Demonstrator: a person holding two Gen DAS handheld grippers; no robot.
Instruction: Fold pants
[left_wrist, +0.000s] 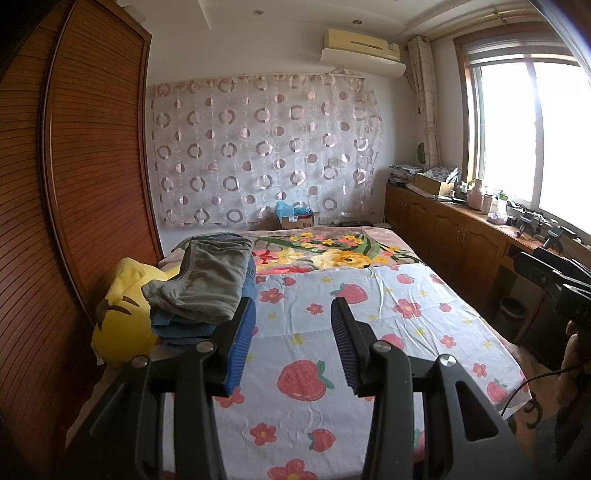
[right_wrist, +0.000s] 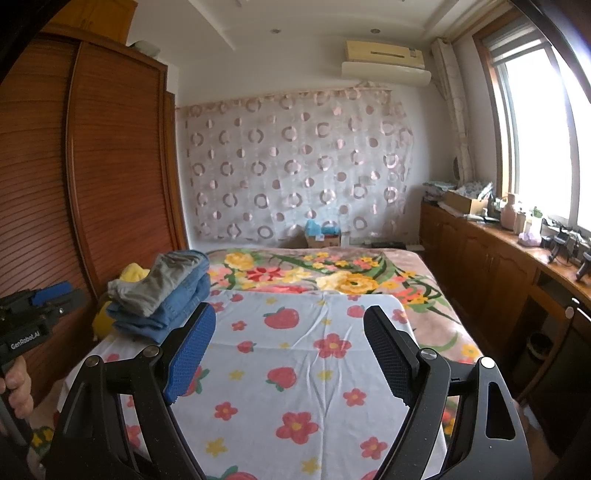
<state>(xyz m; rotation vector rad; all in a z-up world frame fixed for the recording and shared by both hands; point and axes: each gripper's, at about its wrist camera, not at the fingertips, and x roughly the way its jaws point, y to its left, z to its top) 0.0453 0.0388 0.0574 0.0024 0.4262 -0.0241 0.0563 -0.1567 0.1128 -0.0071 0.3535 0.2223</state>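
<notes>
The pile of folded pants (left_wrist: 201, 291) is lying at the bed's (left_wrist: 388, 295) left edge, nearer the left gripper (left_wrist: 291, 343); both it and the right gripper (right_wrist: 291, 350) are hovering wide and empty.

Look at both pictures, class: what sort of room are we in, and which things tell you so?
Very likely a home bedroom. A bed with a strawberry-print sheet fills the middle, a tall wooden wardrobe stands beside it, and a stack of folded pants sits on the bed's corner.

"GenRobot.AI" on left gripper (right_wrist: 51, 293)
</notes>
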